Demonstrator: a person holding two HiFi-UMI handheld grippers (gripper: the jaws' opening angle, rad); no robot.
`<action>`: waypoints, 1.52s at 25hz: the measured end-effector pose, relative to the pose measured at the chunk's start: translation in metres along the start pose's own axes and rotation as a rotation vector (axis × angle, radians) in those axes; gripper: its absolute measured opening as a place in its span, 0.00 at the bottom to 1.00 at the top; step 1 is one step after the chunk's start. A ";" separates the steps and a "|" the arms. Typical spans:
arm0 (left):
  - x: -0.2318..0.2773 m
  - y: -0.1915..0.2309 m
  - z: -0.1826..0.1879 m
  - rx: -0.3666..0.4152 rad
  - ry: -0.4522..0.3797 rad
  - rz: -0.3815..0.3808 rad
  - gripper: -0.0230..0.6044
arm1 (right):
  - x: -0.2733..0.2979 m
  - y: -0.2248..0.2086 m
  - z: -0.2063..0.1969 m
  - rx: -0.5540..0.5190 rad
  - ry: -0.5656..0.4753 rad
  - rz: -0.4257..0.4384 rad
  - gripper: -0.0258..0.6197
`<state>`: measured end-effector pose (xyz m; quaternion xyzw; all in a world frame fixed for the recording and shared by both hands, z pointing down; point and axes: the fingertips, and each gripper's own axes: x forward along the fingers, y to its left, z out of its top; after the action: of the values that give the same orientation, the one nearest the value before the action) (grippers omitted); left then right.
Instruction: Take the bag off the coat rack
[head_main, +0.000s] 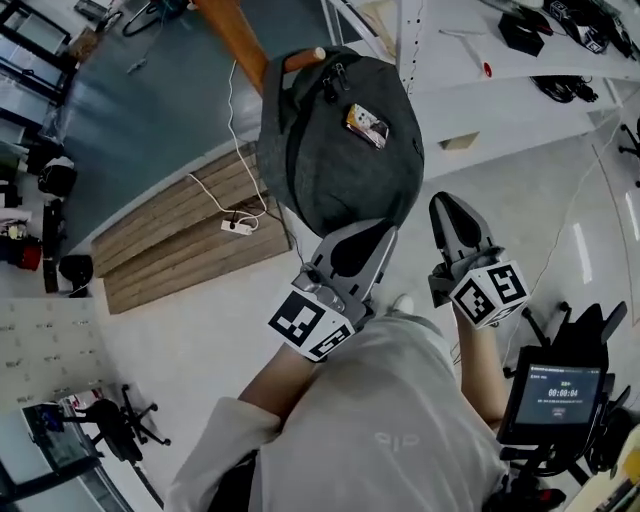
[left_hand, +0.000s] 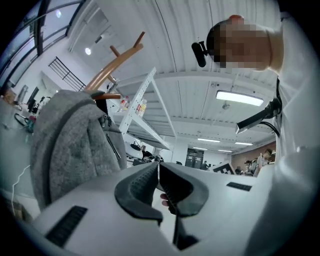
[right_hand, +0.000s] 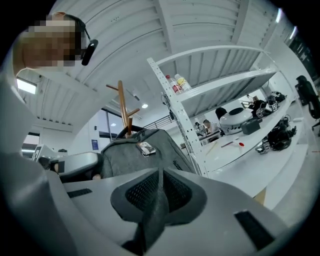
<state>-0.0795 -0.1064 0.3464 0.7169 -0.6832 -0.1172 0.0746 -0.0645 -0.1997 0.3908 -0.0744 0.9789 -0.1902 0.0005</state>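
Observation:
A dark grey backpack (head_main: 345, 140) hangs from a peg of the wooden coat rack (head_main: 240, 40). It also shows in the left gripper view as the backpack (left_hand: 65, 145) and in the right gripper view as the backpack (right_hand: 142, 152) under the rack pole (right_hand: 121, 107). My left gripper (head_main: 385, 232) is shut and empty, its tip just below the bag's bottom. My right gripper (head_main: 442, 203) is shut and empty too, a little right of the bag and apart from it. Both point upward.
A white shelving unit (right_hand: 200, 95) with a worktop (head_main: 500, 50) stands right of the rack. A wooden pallet (head_main: 180, 230) with a power strip (head_main: 238, 226) lies on the floor at left. A tablet on a stand (head_main: 560, 385) is at lower right.

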 end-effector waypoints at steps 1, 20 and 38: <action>-0.005 -0.004 0.011 0.009 -0.010 0.014 0.03 | -0.001 0.003 0.006 0.003 0.006 0.011 0.06; -0.123 0.117 0.054 0.080 -0.074 0.397 0.24 | 0.098 0.112 0.110 -0.213 0.298 0.632 0.10; -0.084 0.132 0.071 0.011 0.011 0.040 0.37 | 0.177 0.190 0.103 -0.023 0.521 0.521 0.21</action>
<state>-0.2293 -0.0263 0.3185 0.7040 -0.6977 -0.1081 0.0770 -0.2646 -0.0894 0.2295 0.2283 0.9344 -0.1852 -0.2011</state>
